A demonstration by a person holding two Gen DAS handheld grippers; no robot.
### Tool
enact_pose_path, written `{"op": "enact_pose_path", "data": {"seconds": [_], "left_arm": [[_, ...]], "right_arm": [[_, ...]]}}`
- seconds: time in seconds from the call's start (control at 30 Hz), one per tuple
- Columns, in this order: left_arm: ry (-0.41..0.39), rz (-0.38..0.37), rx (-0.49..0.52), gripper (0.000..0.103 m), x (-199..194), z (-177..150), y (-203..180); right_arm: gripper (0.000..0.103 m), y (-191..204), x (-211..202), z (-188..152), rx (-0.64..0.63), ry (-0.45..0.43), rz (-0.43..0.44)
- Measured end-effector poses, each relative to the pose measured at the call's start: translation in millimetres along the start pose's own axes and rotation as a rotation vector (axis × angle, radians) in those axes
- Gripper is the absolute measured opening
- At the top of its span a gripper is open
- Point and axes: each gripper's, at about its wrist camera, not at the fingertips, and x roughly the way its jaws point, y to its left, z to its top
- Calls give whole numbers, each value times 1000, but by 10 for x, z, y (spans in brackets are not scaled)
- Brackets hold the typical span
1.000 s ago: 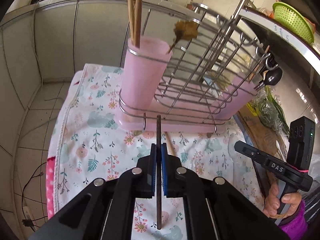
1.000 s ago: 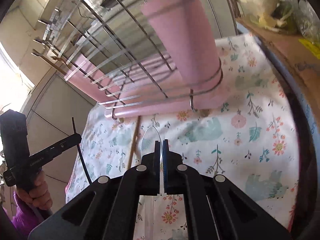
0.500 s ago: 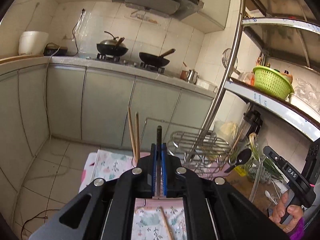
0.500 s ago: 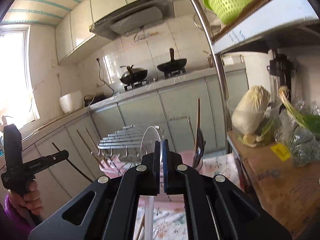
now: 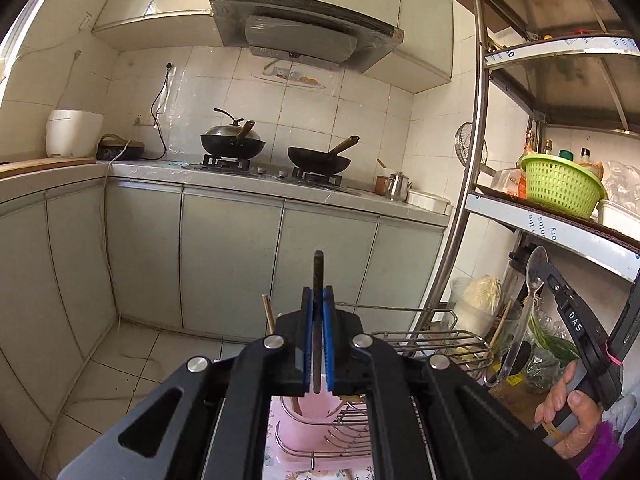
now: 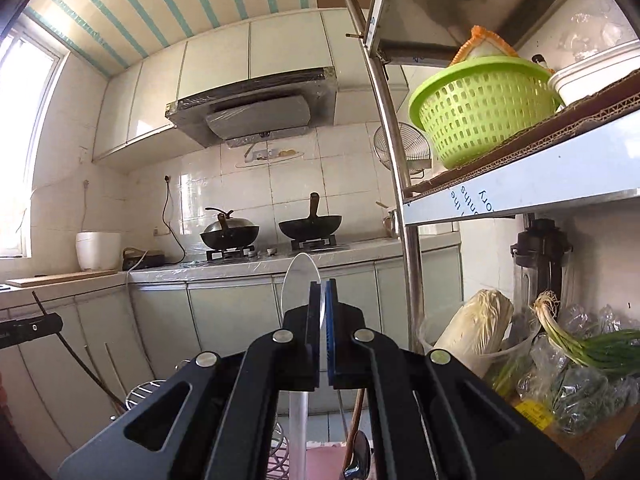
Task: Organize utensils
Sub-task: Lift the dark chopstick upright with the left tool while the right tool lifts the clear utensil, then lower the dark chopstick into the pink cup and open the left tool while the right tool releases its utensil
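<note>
My left gripper [image 5: 318, 294] is shut on a dark chopstick [image 5: 318, 276] that stands upright between the blue pads, raised above the pink dish rack [image 5: 320, 428]. The rack's pink cup [image 5: 316, 410] sits just below the jaws. My right gripper [image 6: 320, 288] is shut on a clear plastic spoon [image 6: 298, 276], bowl up. The spoon and right gripper also show at the right of the left wrist view [image 5: 534, 270]. In the right wrist view the left gripper [image 6: 30, 326] shows at the left edge with the chopstick [image 6: 76, 354].
A metal shelf unit [image 5: 478, 184] stands at the right with a green basket [image 5: 562, 184]. Cabbage [image 6: 476, 328] and scallions [image 6: 580, 344] lie under it. A dark spoon [image 6: 358, 448] stands in the rack. Woks [image 5: 234, 142] sit on the far stove.
Both grippers have tilted and lifted further up, still holding the chopstick and the spoon. The rack has dropped to the bottom of both views.
</note>
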Motion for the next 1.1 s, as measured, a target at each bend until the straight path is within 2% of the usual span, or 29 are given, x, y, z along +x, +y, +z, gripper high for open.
{"op": "enact_pose_path", "data": {"seconds": [0.17,0.33,0.6,0.9,1.07,1.1], "left_arm": [[49,1,0,4,219,-166,22],[91,-6,2,4,382,-326,9],[168,-14,2,4,543,-505,14],[223,22,28,4,635,-689,-19],[241,24,49,9,595,-739,-36],[242,21,48,14,569,-739,-40]], "right_arm": [[3,126,112,-177,-105,-37,-19],[3,139,171,-361,-137,-25,-34],[3,55,145,-562,-94,69,-22],[3,36,38,-814,-70,207,-12],[3,34,22,-870,-73,269,1],[3,33,17,-873,-74,281,4]]}}
